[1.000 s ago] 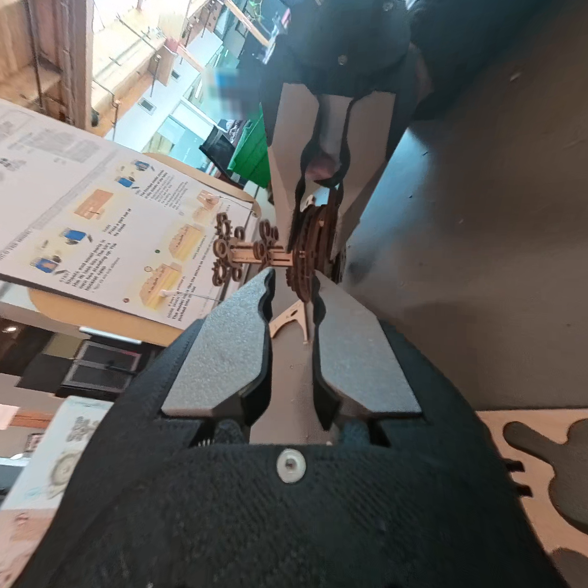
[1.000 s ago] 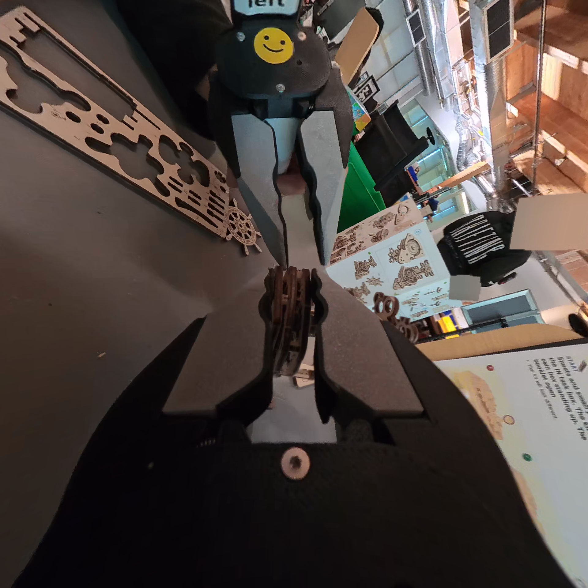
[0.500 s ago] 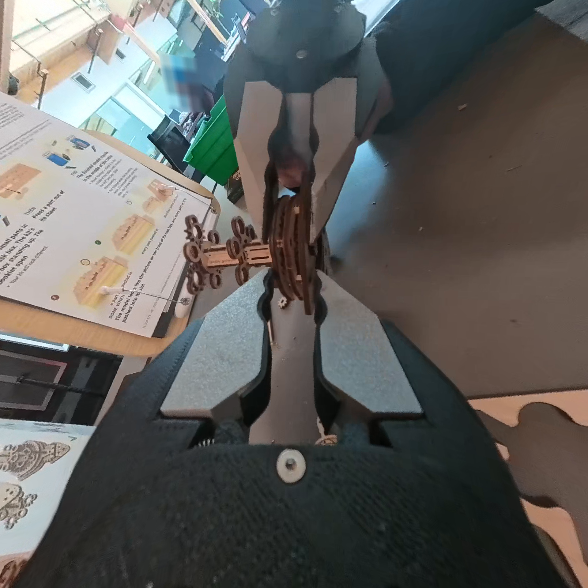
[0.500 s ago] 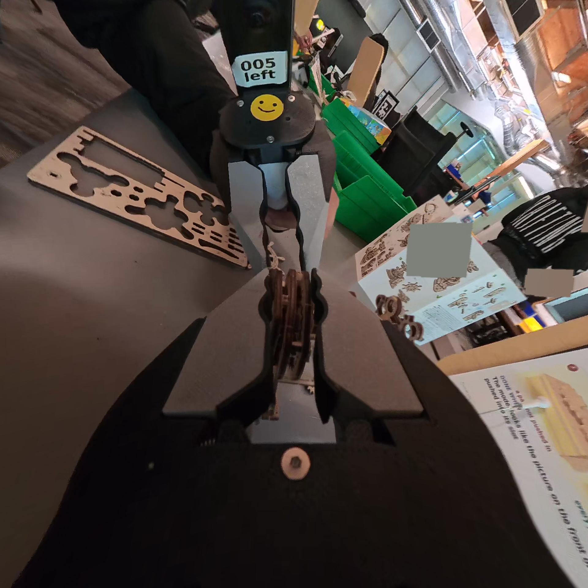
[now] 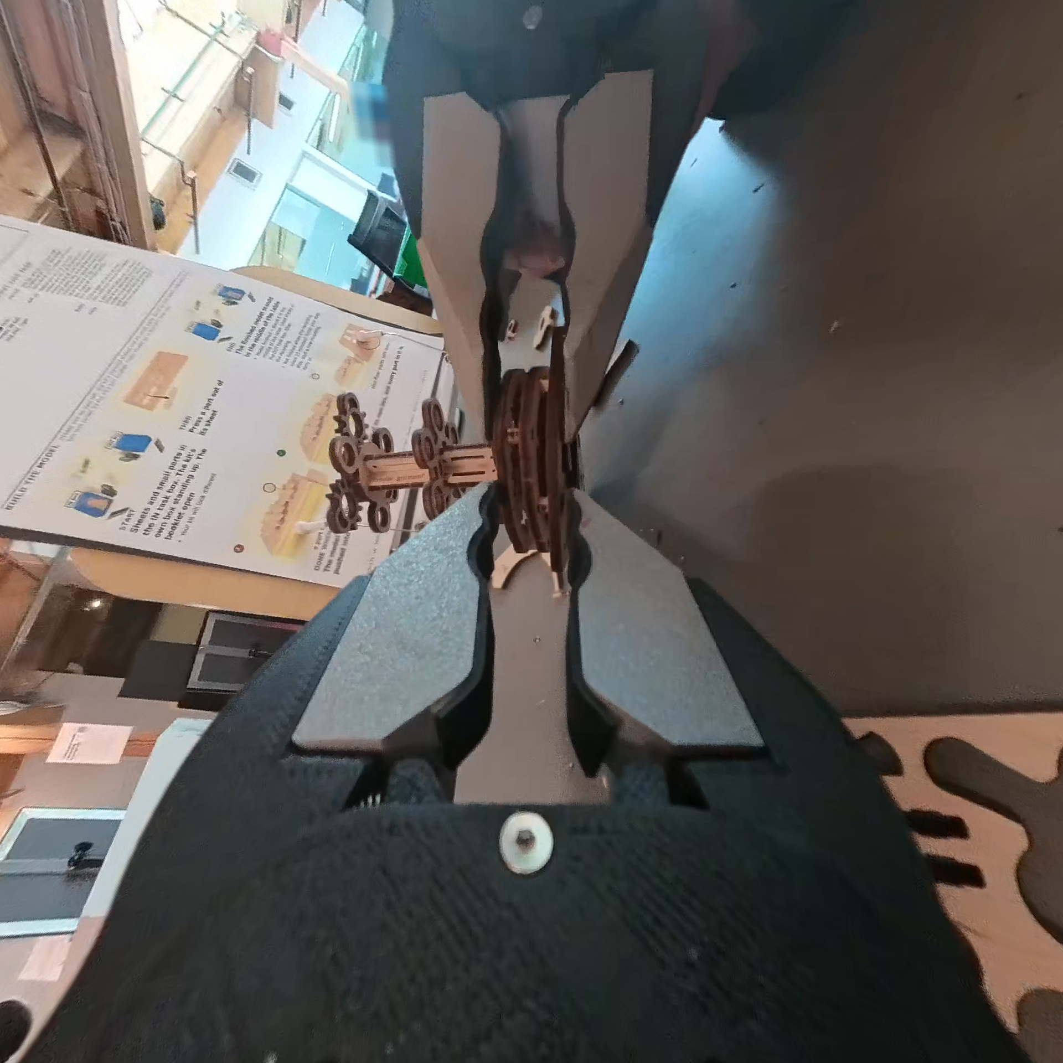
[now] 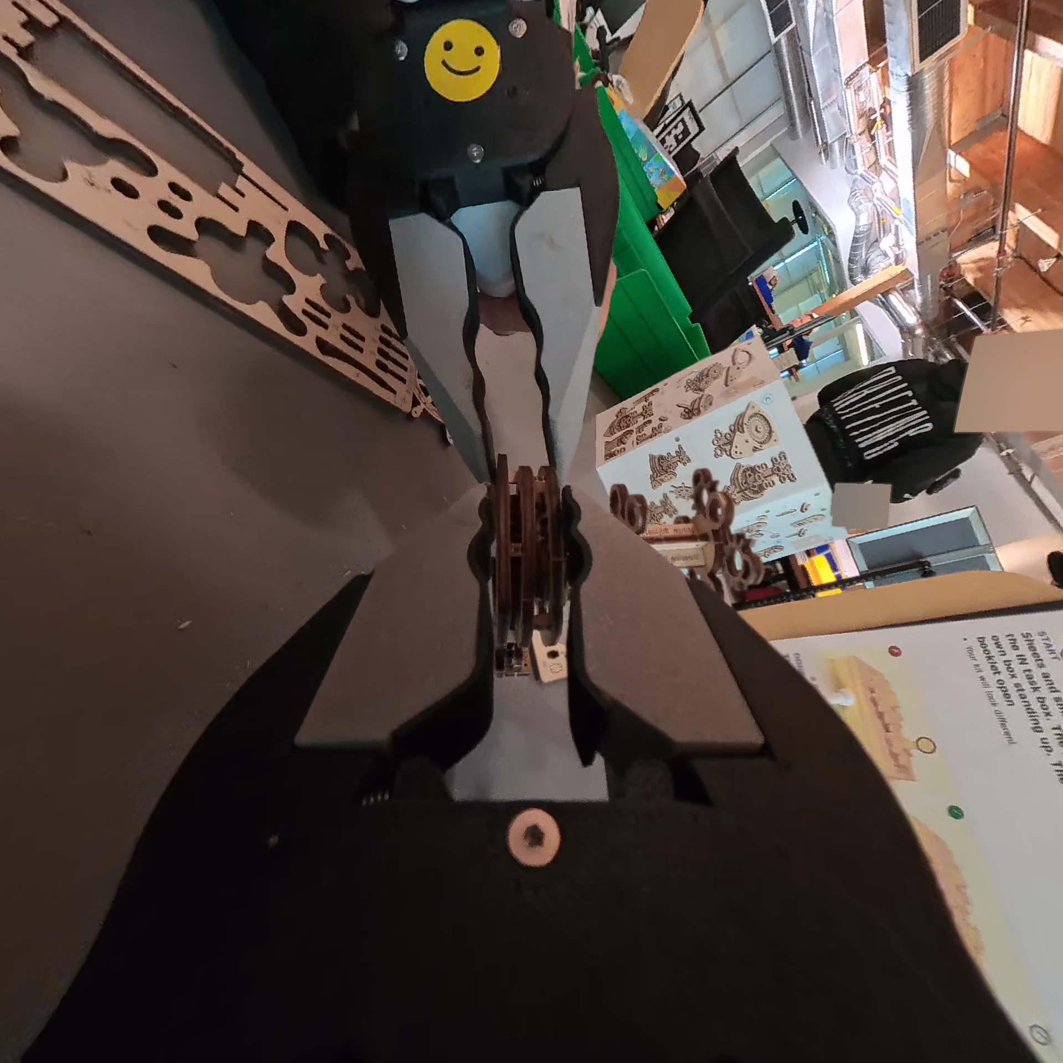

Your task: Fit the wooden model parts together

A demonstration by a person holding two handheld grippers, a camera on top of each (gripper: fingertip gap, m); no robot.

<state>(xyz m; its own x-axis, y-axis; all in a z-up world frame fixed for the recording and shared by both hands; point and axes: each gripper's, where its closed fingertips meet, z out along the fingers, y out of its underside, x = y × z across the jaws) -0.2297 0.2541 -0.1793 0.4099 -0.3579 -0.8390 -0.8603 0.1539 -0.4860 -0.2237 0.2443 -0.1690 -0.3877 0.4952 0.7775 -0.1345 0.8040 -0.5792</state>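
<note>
My right claw is pinching the stack of dark wooden discs of the wooden model, the discs standing edge-on between its two grey fingers and held up above the dark grey surface. My left claw faces it from the opposite side, its tips brought up around the lower edge of the same disc stack; its fingers look close about the discs, but I cannot tell whether they actually press on the wood or merely flank it. From the discs a pale wooden axle sticks out sideways, carrying two dark clusters of ringed gears well clear of both claws (in the right wrist view these gears poke out past my right-hand finger). A small pale wooden tab hangs at the near end of the discs, between my right claw's fingers. On the surface lies a punched-out plywood sheet, empty cut-outs showing dark, just beside the left claw's body. A printed instruction sheet rests on a wooden board off to the side, and the kit's box with model drawings stands beyond the gears.
</note>
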